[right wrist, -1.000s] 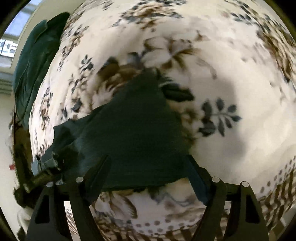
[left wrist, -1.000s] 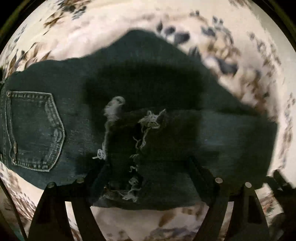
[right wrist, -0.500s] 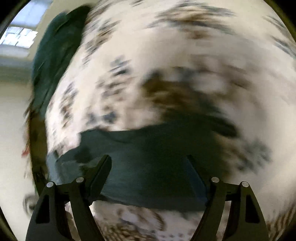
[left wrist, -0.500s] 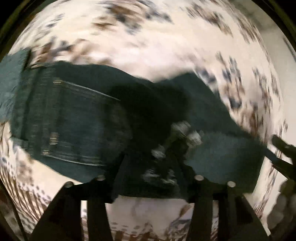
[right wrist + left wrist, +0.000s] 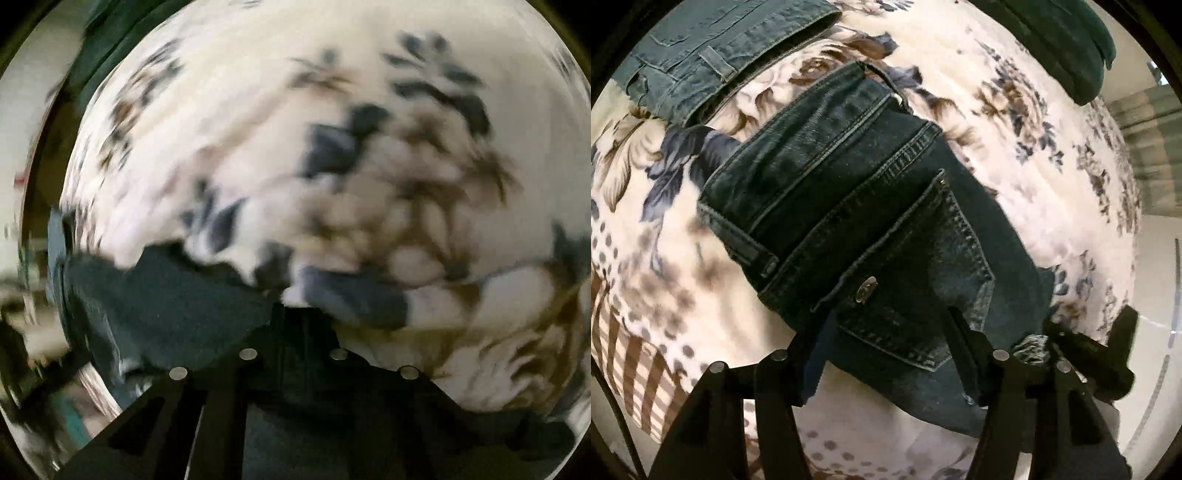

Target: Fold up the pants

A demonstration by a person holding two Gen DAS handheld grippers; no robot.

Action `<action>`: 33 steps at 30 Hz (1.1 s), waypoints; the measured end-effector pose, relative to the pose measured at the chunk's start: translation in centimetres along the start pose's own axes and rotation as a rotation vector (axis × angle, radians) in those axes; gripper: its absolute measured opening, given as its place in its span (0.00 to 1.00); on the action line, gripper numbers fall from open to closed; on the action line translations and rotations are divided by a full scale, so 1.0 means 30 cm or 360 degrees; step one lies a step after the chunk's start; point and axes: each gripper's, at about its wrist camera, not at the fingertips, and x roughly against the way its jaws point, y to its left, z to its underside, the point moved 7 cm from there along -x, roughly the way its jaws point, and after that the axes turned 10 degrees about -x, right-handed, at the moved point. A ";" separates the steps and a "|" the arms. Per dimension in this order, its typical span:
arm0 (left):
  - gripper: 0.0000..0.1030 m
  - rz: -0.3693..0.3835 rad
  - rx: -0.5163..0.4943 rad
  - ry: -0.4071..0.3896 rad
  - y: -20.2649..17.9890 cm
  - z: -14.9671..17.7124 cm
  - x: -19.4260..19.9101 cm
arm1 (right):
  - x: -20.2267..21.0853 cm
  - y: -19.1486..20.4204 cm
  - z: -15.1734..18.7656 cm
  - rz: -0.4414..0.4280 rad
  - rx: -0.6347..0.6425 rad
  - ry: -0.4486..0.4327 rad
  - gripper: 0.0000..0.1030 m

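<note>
Left wrist view: dark blue jeans (image 5: 871, 229) lie folded on a bedspread (image 5: 1027, 155) printed with brown and grey flowers. The waistband points to the upper left and a back pocket (image 5: 923, 280) with a metal rivet faces up. The left gripper (image 5: 886, 354) hangs over the pocket end. Its fingers (image 5: 964, 354) have just been opening a little and stand apart with denim between them; whether they press the cloth cannot be told. A second, lighter pair of jeans (image 5: 713, 55) lies at the top left, apart from the first. A dark green cushion (image 5: 1067, 44) sits at the top right.

Right wrist view: the picture is blurred. The right gripper (image 5: 295, 332) is clenched, its fingers having just snapped together on a fold of the dark jeans (image 5: 177, 302), which spread to the lower left over the flowered bedspread (image 5: 295, 129).
</note>
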 end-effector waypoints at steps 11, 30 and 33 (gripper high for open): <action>0.65 0.0303 0.0538 -0.0207 0.192 -0.053 -0.026 | 0.207 0.068 0.067 -0.0110 -0.0118 -0.0123 0.63; 0.78 0.0621 0.0655 -0.0394 0.187 -0.172 -0.170 | 0.168 -0.058 0.299 -0.0168 -0.0345 -0.0133 0.63; 0.79 0.0545 0.0511 -0.0430 0.155 -0.146 -0.143 | 0.178 -0.063 0.303 -0.0169 -0.0345 -0.0129 0.63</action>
